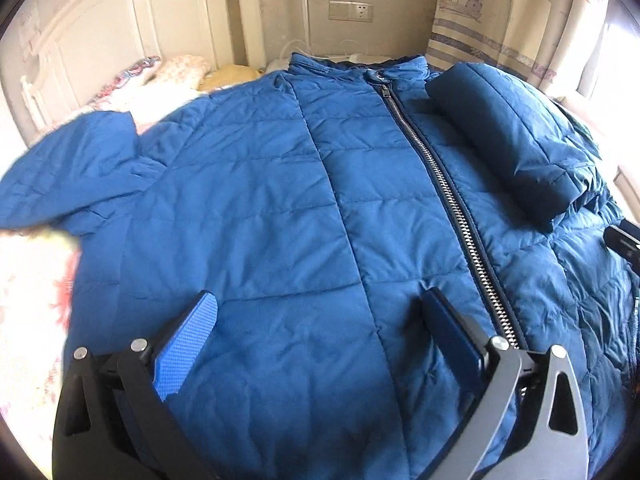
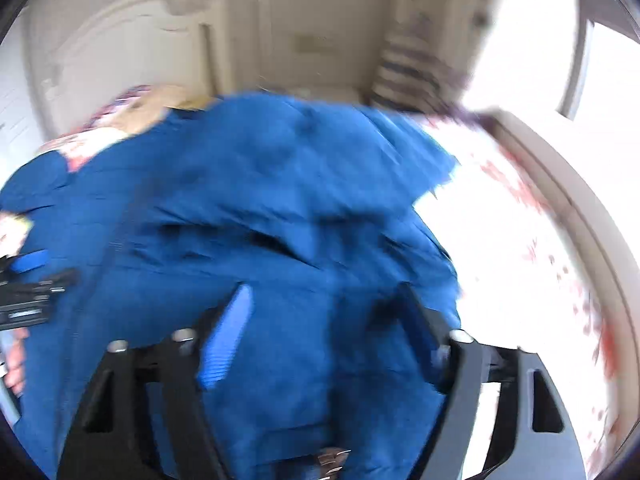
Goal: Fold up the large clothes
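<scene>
A blue quilted jacket (image 1: 280,216) lies front up on the bed, zipper (image 1: 448,200) closed. Its right sleeve (image 1: 516,136) is folded across the chest; its left sleeve (image 1: 68,176) spreads out to the left. My left gripper (image 1: 320,308) is open, empty, hovering over the lower front just left of the zipper. The right wrist view is blurred: my right gripper (image 2: 324,300) is open over the jacket's (image 2: 260,200) right side. The left gripper (image 2: 32,280) shows at that view's left edge.
A floral bedsheet (image 1: 28,312) covers the bed, also bright at the right in the right wrist view (image 2: 520,248). Pillows (image 1: 180,72) and a white headboard (image 1: 100,32) stand at the far left. A curtain (image 1: 500,20) and a window are at the right.
</scene>
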Demonstrator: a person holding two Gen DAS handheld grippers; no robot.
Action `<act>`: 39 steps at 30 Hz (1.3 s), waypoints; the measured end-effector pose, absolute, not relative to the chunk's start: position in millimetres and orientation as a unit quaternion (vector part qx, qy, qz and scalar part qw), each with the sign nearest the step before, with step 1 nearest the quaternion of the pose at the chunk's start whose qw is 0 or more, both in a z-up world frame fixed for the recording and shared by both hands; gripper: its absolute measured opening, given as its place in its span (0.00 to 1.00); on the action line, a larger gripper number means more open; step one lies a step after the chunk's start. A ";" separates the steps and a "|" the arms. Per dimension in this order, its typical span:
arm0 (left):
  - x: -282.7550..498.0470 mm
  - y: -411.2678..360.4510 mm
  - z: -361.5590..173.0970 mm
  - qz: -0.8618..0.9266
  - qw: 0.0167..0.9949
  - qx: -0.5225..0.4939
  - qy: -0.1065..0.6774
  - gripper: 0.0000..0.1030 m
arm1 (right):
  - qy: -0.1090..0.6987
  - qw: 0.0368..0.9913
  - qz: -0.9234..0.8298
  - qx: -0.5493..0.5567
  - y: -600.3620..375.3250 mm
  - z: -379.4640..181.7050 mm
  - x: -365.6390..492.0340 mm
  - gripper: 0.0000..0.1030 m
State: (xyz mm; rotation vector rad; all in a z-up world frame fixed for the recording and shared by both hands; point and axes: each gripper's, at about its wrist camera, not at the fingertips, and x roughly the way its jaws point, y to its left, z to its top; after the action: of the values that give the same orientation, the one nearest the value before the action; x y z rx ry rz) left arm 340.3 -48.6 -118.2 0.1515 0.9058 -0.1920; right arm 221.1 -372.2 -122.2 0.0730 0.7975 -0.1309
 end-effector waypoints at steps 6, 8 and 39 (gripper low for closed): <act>329.8 -118.7 -75.6 -0.170 0.903 0.118 0.375 0.93 | 0.366 0.913 -0.067 0.167 -417.8 -129.7 207.1 0.26; 332.4 -153.7 -66.7 -0.196 0.901 0.142 0.359 0.91 | 0.360 0.909 -0.066 0.200 -430.0 -132.3 201.1 0.25; 358.5 -29.5 -91.6 -0.204 0.896 -0.106 0.381 0.83 | 0.359 0.903 -0.054 0.228 -431.1 -137.0 214.9 0.26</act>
State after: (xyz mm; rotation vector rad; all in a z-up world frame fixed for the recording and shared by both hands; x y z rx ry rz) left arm 358.5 -29.5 -91.6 -0.2197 0.7897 -0.4223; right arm 214.9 -431.1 -137.0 0.4707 0.7431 -0.1109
